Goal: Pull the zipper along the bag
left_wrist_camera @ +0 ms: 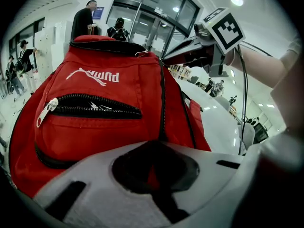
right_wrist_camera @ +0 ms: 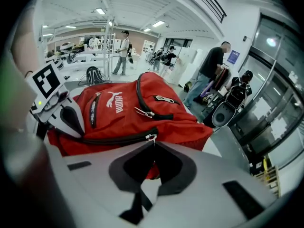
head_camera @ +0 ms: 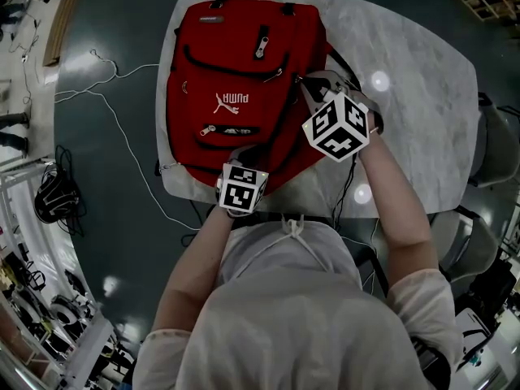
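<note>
A red backpack (head_camera: 236,63) lies flat on a marble table (head_camera: 414,88). My left gripper (head_camera: 241,154) is at the bag's near edge. In the left gripper view, red fabric (left_wrist_camera: 151,172) shows pinched between its closed jaws (left_wrist_camera: 154,167). My right gripper (head_camera: 302,82) is at the bag's right side, on the long main zipper. In the right gripper view, the metal zipper pull (right_wrist_camera: 151,137) sits right at its closed jaw tips (right_wrist_camera: 153,148), with its tab running in between them. The black zipper line (right_wrist_camera: 114,137) runs left from there toward the left gripper (right_wrist_camera: 61,110).
White cables (head_camera: 122,128) trail over the dark floor left of the table. Chairs (head_camera: 496,153) stand at the right. Several people (right_wrist_camera: 124,51) stand in the background. The bag's front pockets have their own zippers (left_wrist_camera: 90,106).
</note>
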Available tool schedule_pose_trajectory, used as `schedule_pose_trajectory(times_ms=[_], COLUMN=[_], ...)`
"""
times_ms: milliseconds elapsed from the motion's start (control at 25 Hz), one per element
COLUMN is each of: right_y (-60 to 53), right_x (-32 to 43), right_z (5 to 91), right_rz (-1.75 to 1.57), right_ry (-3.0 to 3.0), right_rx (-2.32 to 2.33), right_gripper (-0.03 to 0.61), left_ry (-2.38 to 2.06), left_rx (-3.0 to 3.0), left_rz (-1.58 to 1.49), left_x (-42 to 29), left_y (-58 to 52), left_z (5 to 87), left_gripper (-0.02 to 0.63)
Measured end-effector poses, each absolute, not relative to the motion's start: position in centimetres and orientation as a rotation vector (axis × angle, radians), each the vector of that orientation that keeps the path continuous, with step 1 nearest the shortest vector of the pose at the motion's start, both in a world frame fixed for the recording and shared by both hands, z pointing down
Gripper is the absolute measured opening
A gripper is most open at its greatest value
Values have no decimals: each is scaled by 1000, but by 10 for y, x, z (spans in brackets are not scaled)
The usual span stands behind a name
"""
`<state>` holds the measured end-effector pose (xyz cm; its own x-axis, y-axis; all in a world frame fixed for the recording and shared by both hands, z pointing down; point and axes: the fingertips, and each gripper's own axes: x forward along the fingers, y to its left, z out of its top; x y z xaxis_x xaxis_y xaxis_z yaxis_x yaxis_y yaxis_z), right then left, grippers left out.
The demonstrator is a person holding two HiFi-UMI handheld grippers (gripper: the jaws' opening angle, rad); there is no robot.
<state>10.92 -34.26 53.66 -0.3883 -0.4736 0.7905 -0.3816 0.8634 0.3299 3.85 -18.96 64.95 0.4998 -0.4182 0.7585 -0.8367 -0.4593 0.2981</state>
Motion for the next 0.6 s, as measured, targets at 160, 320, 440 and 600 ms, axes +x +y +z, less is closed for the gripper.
schedule_pose_trajectory(times_ms=[160,320,440,600], right_y=[-342,-344,-346,-354], right_x=[111,111,113,123], right_z=[544,550,555,561], right_rz=[5,150,236,315], right_ry=[-2033,-2077,-2115,-2136], right_rx=[624,618,608,653], right_gripper=[28,29,31,75], left_ry=[-1014,-997,-980,-960], left_rx=[2090,2105,2112,2119], left_rz=[814,817,813,816], left_x=[39,39,39,39], left_y=[-188,-187,-187,-188], left_z=[651,651,651,651], left_gripper=[20,20,20,20])
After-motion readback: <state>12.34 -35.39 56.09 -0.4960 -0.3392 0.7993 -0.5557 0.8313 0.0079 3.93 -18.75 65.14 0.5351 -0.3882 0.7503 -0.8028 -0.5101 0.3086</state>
